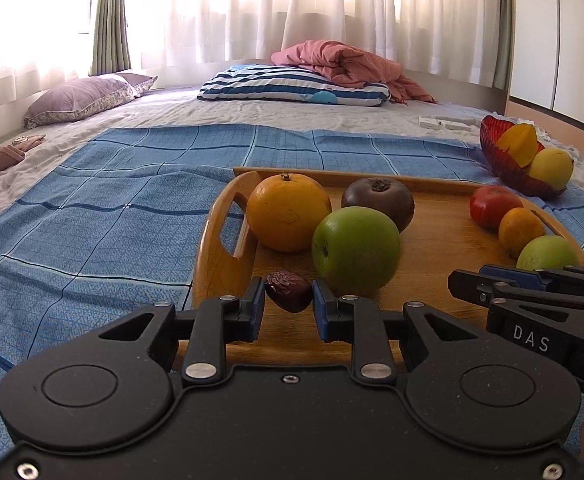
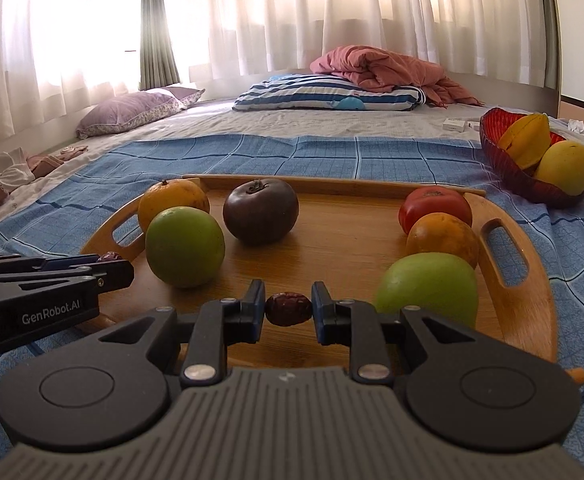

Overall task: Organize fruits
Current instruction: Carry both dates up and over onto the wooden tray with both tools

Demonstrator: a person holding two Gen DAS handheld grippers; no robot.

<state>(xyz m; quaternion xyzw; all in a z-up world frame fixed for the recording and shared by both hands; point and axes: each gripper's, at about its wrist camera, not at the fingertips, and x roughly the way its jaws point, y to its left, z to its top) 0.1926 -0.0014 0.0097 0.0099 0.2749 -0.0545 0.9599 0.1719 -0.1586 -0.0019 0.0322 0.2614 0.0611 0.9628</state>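
Observation:
A wooden tray (image 1: 440, 236) (image 2: 332, 240) lies on the blue cloth. On its left are an orange (image 1: 287, 212) (image 2: 171, 200), a green apple (image 1: 356, 250) (image 2: 185, 246) and a dark purple fruit (image 1: 378, 198) (image 2: 260, 210). On its right are a red tomato (image 1: 494, 205) (image 2: 436, 208), a small orange (image 1: 520, 230) (image 2: 442, 240) and a green fruit (image 1: 546, 254) (image 2: 428, 292). My left gripper (image 1: 287, 296) is shut on a wrinkled red date (image 1: 288, 291) at the tray's front left. My right gripper (image 2: 287, 308) is shut on another red date (image 2: 288, 308) at the tray's front.
A red bowl (image 1: 500, 152) (image 2: 500, 156) with a starfruit and a yellow fruit sits right of the tray. Farther back on the bed lie a striped pillow (image 2: 328, 96), a pink blanket and a purple pillow (image 1: 79, 98). Small white boxes (image 1: 444, 123) lie behind the bowl.

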